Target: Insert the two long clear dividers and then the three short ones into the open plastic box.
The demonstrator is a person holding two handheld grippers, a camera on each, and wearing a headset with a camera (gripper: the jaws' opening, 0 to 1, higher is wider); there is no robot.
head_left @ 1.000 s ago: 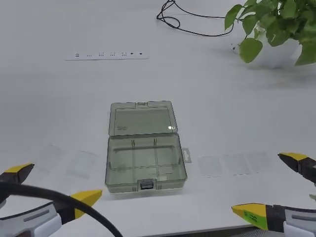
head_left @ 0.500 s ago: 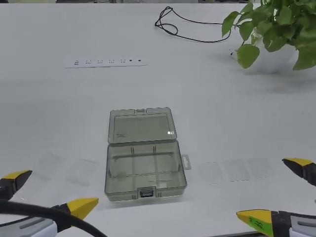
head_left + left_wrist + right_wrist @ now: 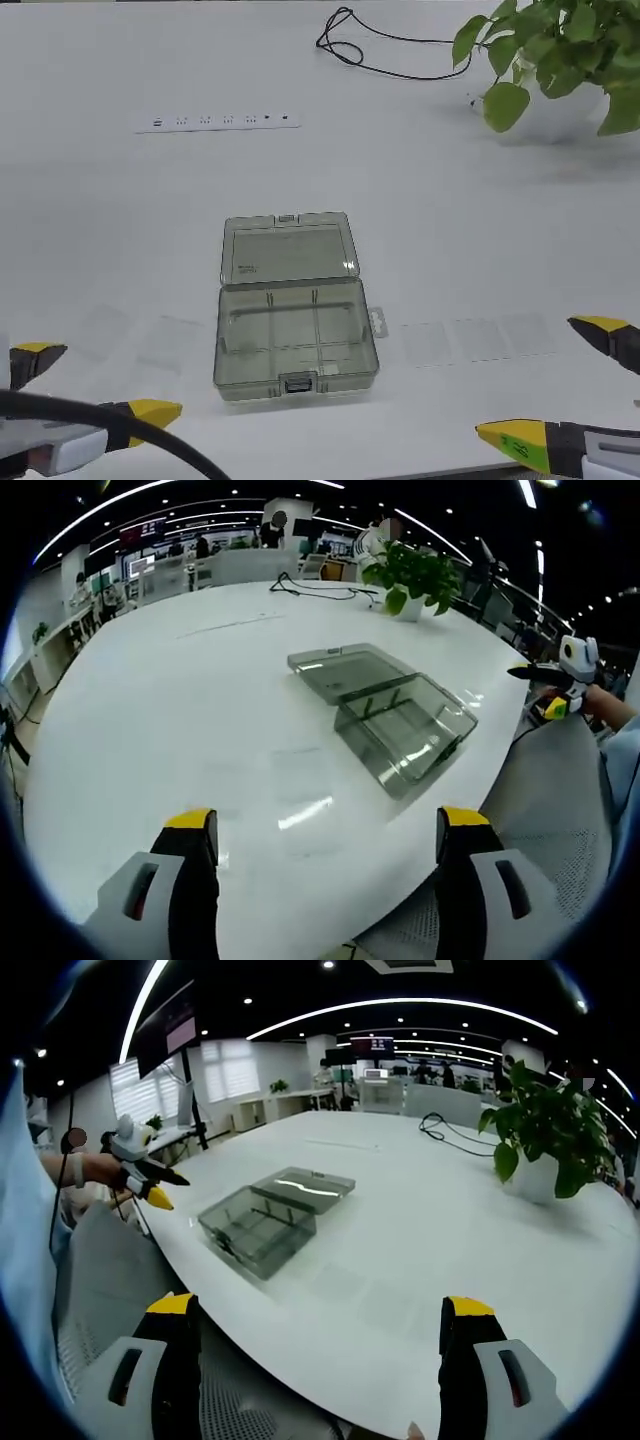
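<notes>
Grey-tinted plastic box (image 3: 295, 340) sits lid-open at centre of the white surface (image 3: 430, 200). Three clear dividers (image 3: 480, 338) lie in a row just to its right; two fainter panels (image 3: 165, 335), prob. the long ones, lie to its left. We hold left gripper (image 3: 105, 380) and right gripper (image 3: 545, 378) near the surface edge, jaws spread wide, nothing between them.
</notes>
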